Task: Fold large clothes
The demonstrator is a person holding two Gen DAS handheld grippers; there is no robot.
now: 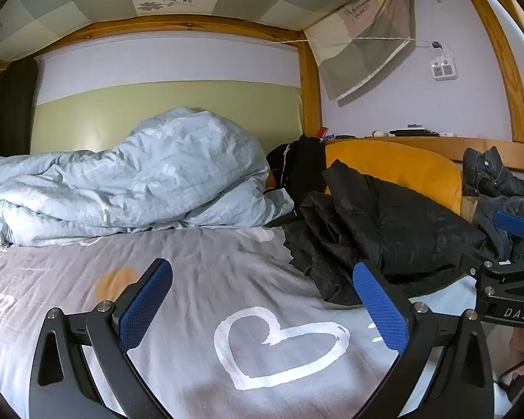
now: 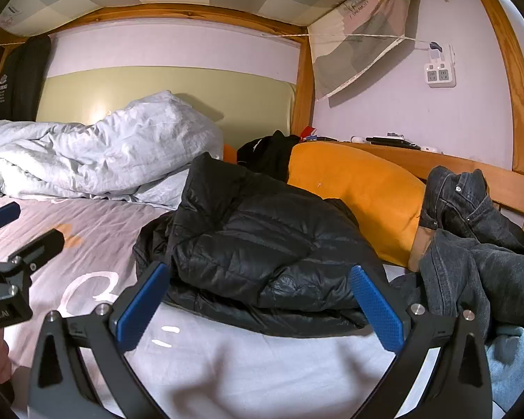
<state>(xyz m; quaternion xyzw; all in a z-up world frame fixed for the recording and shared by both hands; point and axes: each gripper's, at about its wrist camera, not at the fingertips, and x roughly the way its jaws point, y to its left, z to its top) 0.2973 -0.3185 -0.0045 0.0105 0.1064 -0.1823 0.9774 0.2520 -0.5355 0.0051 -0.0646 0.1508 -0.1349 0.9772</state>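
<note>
Black puffer jacket (image 2: 262, 244) bunched crosswise on my bed (image 1: 199, 279), left gripper (image 1: 262, 307) and right gripper (image 2: 258, 310) fingers wide apart, holding nothing.

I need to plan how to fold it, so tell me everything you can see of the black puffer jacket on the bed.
The black puffer jacket is glossy, quilted in stitched channels and looks like thin padded nylon. It lies crumpled in a loose heap on the grey bedsheet, unfolded, with no sleeve clearly laid out. Its back edge leans on the orange pillow; dark jeans lie just to its right. The open right claw faces its near edge; contact cannot be told.
</note>
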